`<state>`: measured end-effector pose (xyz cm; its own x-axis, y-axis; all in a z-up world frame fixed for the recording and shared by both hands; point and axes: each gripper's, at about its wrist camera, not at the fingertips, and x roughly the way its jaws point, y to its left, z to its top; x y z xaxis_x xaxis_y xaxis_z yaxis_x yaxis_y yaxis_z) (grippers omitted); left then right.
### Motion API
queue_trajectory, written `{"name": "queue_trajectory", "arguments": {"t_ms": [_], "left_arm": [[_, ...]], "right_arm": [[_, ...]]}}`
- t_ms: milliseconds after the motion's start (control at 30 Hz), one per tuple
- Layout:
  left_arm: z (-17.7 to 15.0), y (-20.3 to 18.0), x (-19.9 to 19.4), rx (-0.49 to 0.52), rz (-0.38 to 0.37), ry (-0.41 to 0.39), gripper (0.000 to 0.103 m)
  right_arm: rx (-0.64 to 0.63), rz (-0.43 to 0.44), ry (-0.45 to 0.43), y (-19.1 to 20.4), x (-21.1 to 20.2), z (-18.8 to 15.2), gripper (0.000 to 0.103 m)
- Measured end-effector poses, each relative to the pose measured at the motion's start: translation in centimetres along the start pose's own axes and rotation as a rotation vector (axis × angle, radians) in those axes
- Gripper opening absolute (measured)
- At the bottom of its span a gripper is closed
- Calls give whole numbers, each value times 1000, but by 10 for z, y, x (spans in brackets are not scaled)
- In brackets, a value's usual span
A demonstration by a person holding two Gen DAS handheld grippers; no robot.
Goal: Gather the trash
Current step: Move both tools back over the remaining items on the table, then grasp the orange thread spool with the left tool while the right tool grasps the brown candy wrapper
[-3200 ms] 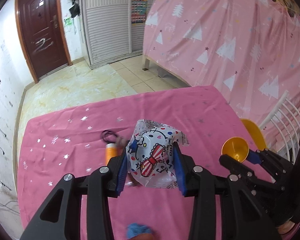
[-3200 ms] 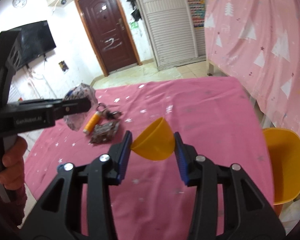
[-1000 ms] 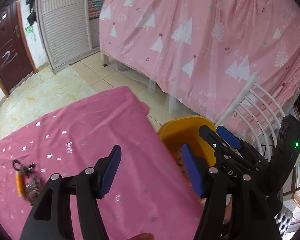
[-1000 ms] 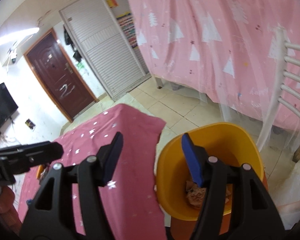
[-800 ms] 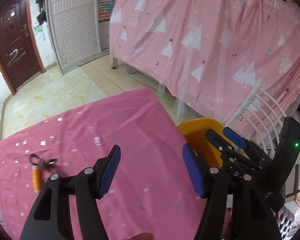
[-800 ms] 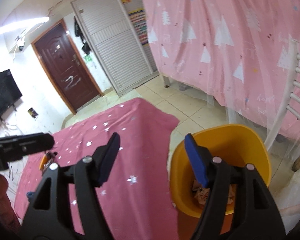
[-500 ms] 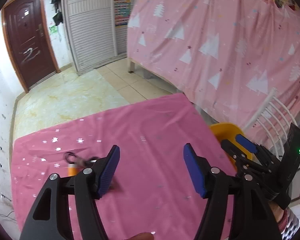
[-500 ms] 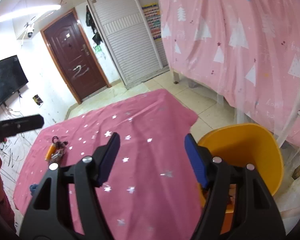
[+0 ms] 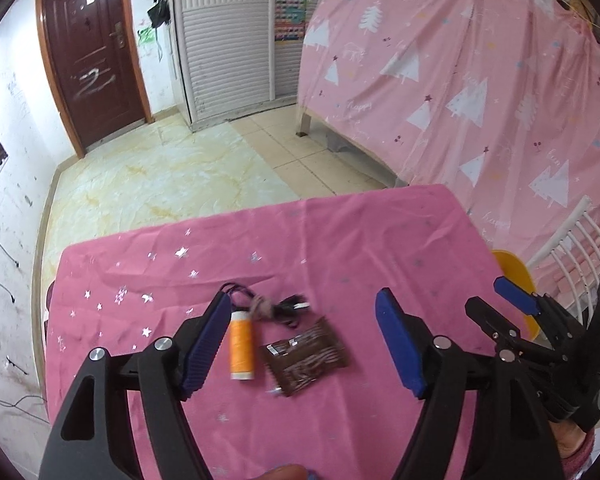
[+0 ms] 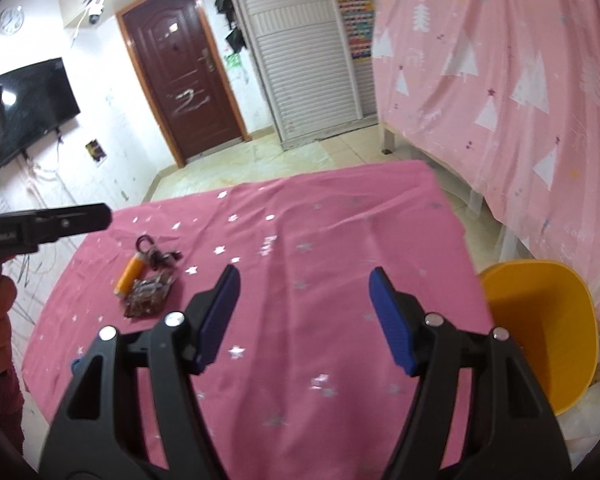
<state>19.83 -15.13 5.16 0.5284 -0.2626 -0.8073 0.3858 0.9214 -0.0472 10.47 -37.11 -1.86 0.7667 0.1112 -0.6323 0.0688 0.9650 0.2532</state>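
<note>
A brown crinkled wrapper (image 9: 306, 356) lies on the pink starred tablecloth (image 9: 340, 240), beside an orange thread spool (image 9: 241, 347) and a dark tangled cord (image 9: 272, 307). My left gripper (image 9: 304, 342) is open and empty, hovering just above these, the wrapper between its fingers. My right gripper (image 10: 302, 318) is open and empty over the middle of the cloth; the wrapper (image 10: 148, 294), spool (image 10: 129, 274) and cord (image 10: 158, 254) lie to its far left. The yellow trash bin (image 10: 548, 332) stands off the table's right edge, its rim also in the left wrist view (image 9: 514, 270).
A white slatted chair (image 9: 572, 248) stands by the bin. A pink tree-print curtain (image 10: 500, 80) hangs on the right. A brown door (image 9: 88, 60) and tiled floor lie beyond the table. A small blue object (image 10: 75, 364) sits at the table's near left edge.
Both grippers dropped their loads into the bin, opened, and swung back left from the bin over the table. The left gripper now hovers over the wrapper and spool.
</note>
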Motion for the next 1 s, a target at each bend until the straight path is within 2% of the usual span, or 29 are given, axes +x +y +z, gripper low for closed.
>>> {"name": "queue_trajectory", "arguments": {"t_ms": [433, 500, 533, 600, 767, 967, 1000], "left_arm": [[-21, 50, 31, -67, -7, 55, 68], [-24, 55, 40, -79, -7, 74, 68], [-25, 56, 43, -79, -8, 81, 68], [-28, 57, 49, -72, -2, 92, 68], [-30, 54, 60, -50, 5, 105, 60], [-33, 52, 74, -36, 26, 135, 44], [-34, 51, 74, -25, 42, 123, 38]], "right_arm": [[-93, 35, 76, 56, 29, -4, 65], [-111, 43, 84, 64, 31, -4, 68], [-123, 49, 88, 70, 32, -5, 75], [-142, 66, 95, 78, 33, -6, 77], [-208, 87, 121, 99, 39, -9, 77], [-243, 96, 150, 112, 46, -12, 81], [-250, 97, 152, 115, 46, -13, 81]]}}
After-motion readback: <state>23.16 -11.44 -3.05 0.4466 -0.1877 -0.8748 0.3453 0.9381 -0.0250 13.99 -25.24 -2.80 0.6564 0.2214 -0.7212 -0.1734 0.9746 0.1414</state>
